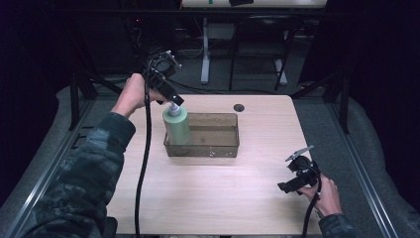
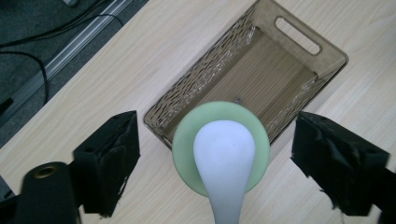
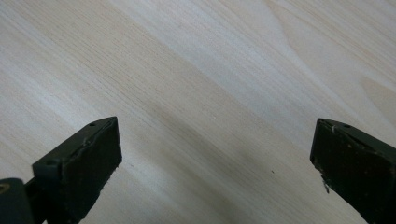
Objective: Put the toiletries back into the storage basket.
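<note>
1. We see a green bottle point(image 1: 177, 126) with a white pump top standing upright in the left end of a clear brown bin point(image 1: 218, 144), which sits on the far half of the wooden table point(image 1: 213, 198).
2. Our left gripper point(image 1: 174, 103) hangs just above the bottle's pump, held by the left hand point(image 1: 132, 93) at the far left of the table.
3. In the left gripper view, the jaws stand wide on either side of the pump top point(image 2: 225, 163); the pads are clear of it, so nothing is gripped.
4. The same view shows the bottle point(image 2: 187, 135) at the near end wall of the bin point(image 2: 299, 42), whose far end wall has a handle slot.
5. Our right gripper point(image 1: 286, 187) rests low at the near right of the table, well apart from the bin.
6. In the right gripper view its jaws are spread wide over bare wood, with nothing between them.
</note>
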